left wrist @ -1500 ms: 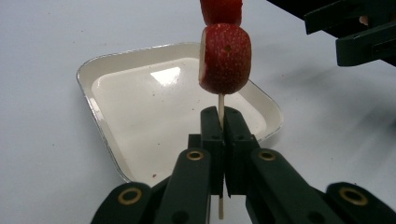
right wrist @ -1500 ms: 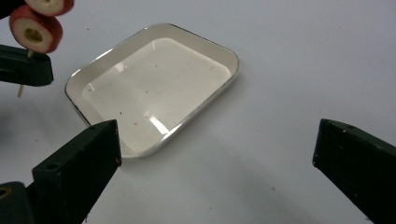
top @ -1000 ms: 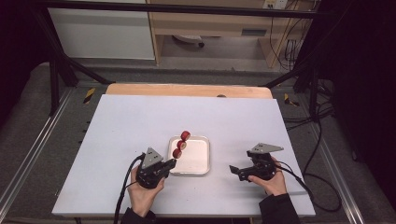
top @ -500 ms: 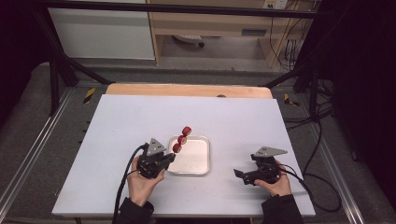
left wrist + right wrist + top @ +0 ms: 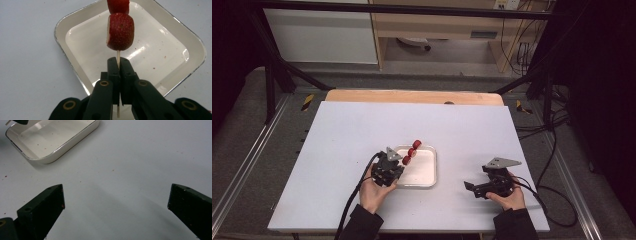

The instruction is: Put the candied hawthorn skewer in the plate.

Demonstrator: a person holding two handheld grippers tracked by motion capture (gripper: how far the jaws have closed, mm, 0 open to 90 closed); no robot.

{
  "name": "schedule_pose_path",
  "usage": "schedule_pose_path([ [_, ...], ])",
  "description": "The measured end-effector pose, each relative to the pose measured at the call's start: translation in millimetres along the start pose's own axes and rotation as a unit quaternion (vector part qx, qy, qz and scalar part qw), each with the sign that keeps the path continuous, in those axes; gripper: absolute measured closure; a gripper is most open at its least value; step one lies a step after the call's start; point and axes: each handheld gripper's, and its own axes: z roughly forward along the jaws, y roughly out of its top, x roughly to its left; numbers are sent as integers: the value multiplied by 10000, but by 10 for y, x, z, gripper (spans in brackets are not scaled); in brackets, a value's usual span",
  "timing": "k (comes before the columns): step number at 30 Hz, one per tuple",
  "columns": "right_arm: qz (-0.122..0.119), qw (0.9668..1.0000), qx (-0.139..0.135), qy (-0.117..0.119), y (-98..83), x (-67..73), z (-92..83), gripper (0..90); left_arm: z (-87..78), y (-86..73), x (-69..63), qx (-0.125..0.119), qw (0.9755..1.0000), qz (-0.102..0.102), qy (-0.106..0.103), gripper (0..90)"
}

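A thin wooden skewer [image 5: 118, 55] carries red strawberry pieces [image 5: 120, 31]; in the high view three of them [image 5: 411, 152] rise over a white square tray [image 5: 428, 175]. My left gripper [image 5: 117, 63] is shut on the skewer's lower end and holds it above the tray [image 5: 175, 50]. In the high view the left gripper [image 5: 389, 167] sits at the tray's left edge. My right gripper [image 5: 472, 189] rests low on the table to the tray's right, jaws wide open with bare table between them [image 5: 116, 202]. The tray's corner [image 5: 53, 150] lies ahead of it.
The white table [image 5: 362, 125] ends at a wooden strip [image 5: 412, 96] at the back. Dark frame posts and cables [image 5: 557, 165] stand around the table's sides. Small red specks dot the tray floor and the table near it.
The left gripper has moved the skewer right and a little lower, over the tray's left side. The right gripper has dropped back toward the table's front edge.
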Motion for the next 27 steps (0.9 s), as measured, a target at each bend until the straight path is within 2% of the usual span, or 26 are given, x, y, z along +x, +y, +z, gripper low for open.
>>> schedule_pose_path([
  [12, -3, 10000, 39, -12, -1, -2, 8, 18, 71, 2, -47, 362, 9993, 44, 97, 879],
  [24, -47, 10000, 86, -7, -10, 4, 21, 18, 116, -1, -66, 449, 9988, 137, 170, 869],
  [27, -43, 10000, 79, -7, -9, 4, 19, 18, 82, 2, -57, 381, 9990, 181, 155, 822],
])
